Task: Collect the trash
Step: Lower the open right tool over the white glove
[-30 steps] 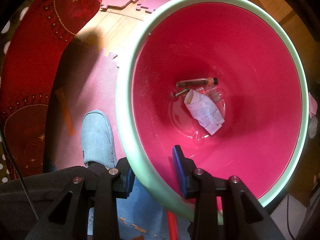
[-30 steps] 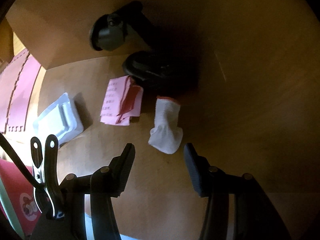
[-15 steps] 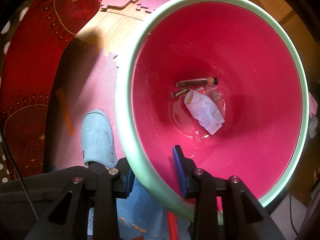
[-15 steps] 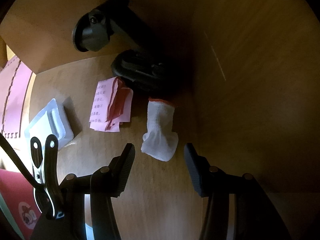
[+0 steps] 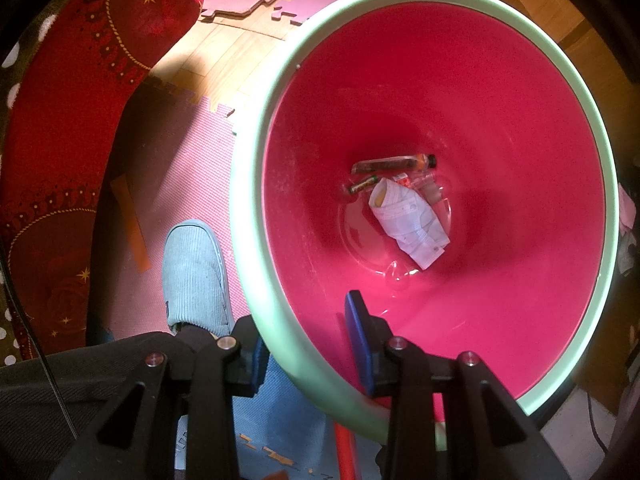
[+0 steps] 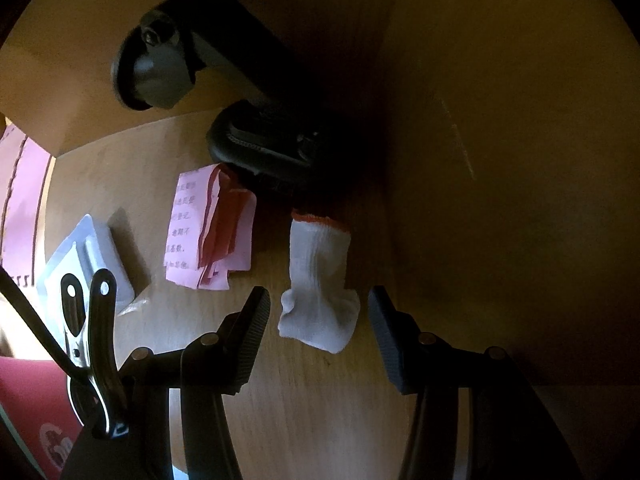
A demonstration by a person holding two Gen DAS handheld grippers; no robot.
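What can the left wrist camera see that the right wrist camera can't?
Only the left wrist view shows inside the bin: a paper roll, a bottle and a battery at the bottom. It also shows a slipper and the left gripper clamped on the bin's rim.

Only the right wrist view shows the floor trash: a white glove, pink paper and a plastic tray, plus the open right gripper around the glove.

Both show a pink mat, and each shows its own gripper.
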